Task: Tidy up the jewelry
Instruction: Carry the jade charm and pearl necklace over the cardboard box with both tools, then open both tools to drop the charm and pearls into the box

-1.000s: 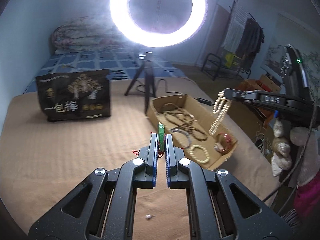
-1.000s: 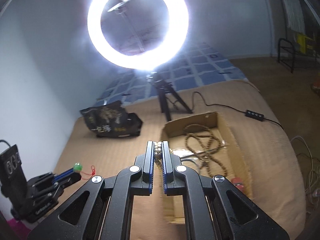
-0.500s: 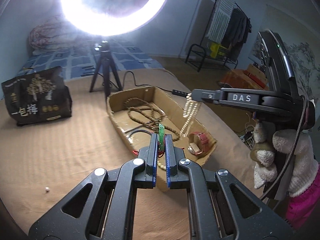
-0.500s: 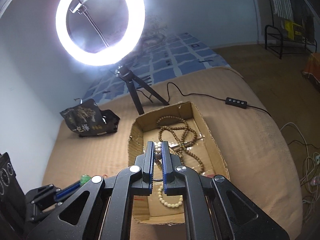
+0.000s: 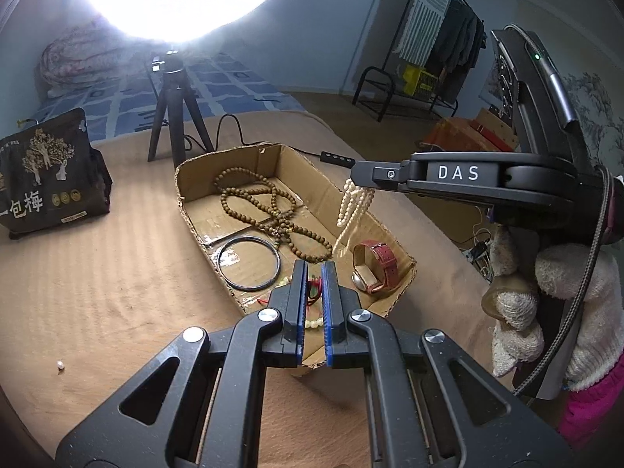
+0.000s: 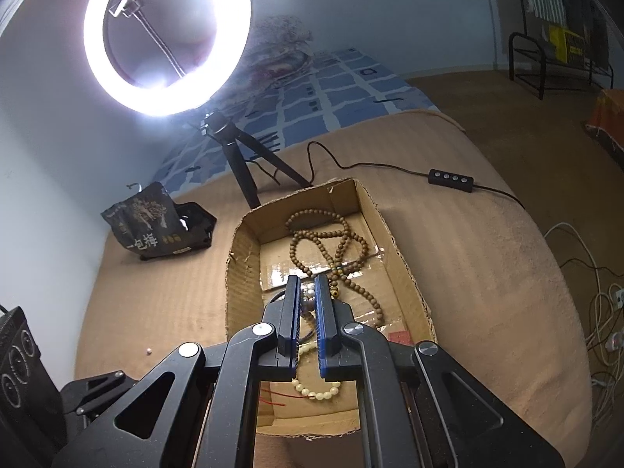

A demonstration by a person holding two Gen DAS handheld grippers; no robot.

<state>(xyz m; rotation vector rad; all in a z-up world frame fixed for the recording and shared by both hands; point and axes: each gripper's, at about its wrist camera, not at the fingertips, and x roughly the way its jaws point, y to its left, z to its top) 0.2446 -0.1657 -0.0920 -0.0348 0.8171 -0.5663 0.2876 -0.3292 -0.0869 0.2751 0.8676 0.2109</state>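
Note:
A cardboard box (image 5: 187,202) (image 6: 405,265) lies on the tan bedcover. It holds a long brown bead strand (image 5: 269,210) (image 6: 331,241), a dark bangle (image 5: 247,263), a red-strapped watch (image 5: 376,267) and a cream bead bracelet (image 6: 316,390). My left gripper (image 5: 313,269) hangs over the box's near end, its jaws slightly parted; a green bracelet with red cord (image 5: 314,286) lies in the box below them. My right gripper (image 6: 307,284) (image 5: 357,175) is shut on a white pearl necklace (image 5: 353,210) (image 6: 308,296) that dangles over the box.
A lit ring light on a black tripod (image 5: 171,113) (image 6: 241,156) stands behind the box. A black snack bag (image 5: 46,175) (image 6: 156,222) sits to the left. A loose pearl (image 5: 59,364) lies on the cover. A cable with a switch (image 6: 450,176) runs right.
Both grippers moved over the box and lower. My left jaws parted and the green bracelet dropped out of them into the box. The right still holds the pearls.

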